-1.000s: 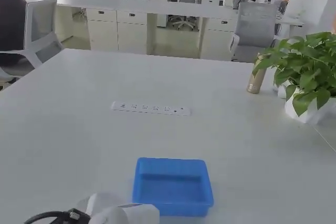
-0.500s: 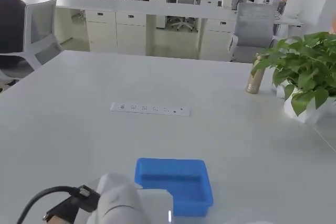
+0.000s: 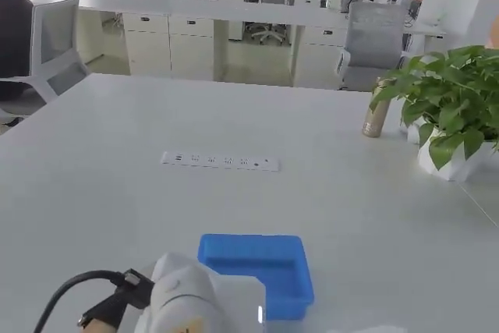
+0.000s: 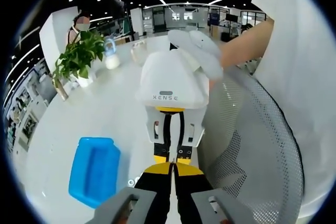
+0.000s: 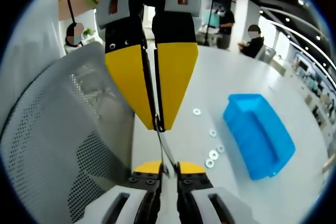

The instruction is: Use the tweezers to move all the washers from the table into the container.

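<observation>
Tweezers (image 5: 163, 148) gripped between 2 tongs over white surface (image 5: 210, 77).
Right tongs (image 5: 168, 170) clenched on near end of tweezers; left tongs (image 5: 157, 125) clenched on far end, the 2 facing tip to tip. 5 washers (image 5: 213, 154) lie loose on surface, near blue container (image 5: 257, 135), all outside it. Container open side up; power strip (image 3: 220, 161) beyond it.

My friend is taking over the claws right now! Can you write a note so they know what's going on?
Claws: the left claw and the right claw meet tip to tip, both shut on the tweezers.
Things: five washers lie on the table, beside the blue container.
Done: no washer in the container that I can see.
To do: lift each washer with the tweezers and drop it in.
</observation>
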